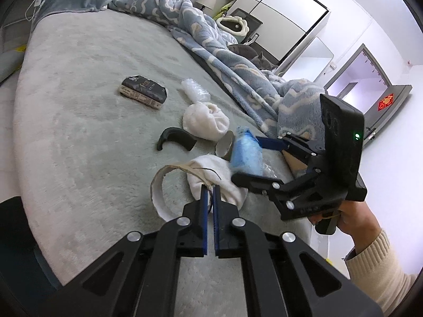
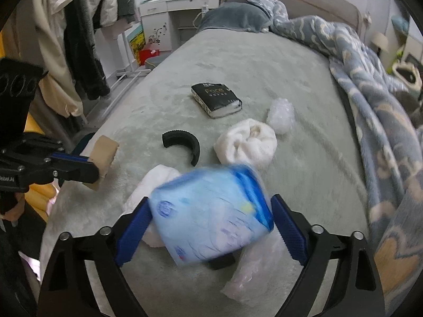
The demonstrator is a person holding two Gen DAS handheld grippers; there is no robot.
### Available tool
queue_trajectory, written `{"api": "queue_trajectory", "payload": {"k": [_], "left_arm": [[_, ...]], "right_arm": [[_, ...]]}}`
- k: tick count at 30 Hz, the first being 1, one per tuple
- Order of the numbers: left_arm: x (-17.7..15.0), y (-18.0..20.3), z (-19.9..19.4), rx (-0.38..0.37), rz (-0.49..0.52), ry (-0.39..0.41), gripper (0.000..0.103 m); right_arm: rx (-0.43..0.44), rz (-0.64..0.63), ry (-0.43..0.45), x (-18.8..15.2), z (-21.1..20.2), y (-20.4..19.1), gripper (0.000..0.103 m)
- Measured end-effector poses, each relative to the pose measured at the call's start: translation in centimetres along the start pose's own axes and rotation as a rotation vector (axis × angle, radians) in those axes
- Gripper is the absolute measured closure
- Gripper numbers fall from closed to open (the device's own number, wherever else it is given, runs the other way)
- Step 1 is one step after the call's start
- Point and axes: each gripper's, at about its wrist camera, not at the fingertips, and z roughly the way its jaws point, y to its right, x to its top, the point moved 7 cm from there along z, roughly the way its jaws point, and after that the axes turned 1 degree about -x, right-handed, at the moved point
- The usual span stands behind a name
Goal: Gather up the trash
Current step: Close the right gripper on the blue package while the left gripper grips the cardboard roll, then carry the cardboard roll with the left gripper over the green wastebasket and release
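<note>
Left tongs [image 1: 209,189] are nearly together, pinching a cardboard tube [image 1: 161,185]. Right tongs [image 2: 211,222] stand wide, clamped on a blue pack [image 2: 211,211], socks [image 2: 246,142] at twelve o'clock.

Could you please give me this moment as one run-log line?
left gripper: shut on cardboard ring | right gripper: around blue pack, grip unclear | bed: book, towels

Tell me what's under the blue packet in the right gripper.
Beneath the blue packet lie a white cloth, crinkled clear plastic and part of a black object; its remainder is covered.
</note>
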Motion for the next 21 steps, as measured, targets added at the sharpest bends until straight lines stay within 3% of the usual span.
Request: {"api": "queue_trajectory", "payload": {"k": [13,21], "left_arm": [[-1.0,-1.4,-3.5,0.079,0.007,0.035,0.099],[-2.3,-4.4,-5.9,0.244,0.029,0.028,0.099]], "right_arm": [[-0.028,0.093,0.108,0.6,-2.8,-0.6,0.022],[-0.036,0.254,0.234,3.1,-4.4,-2.3,0.022]]}}
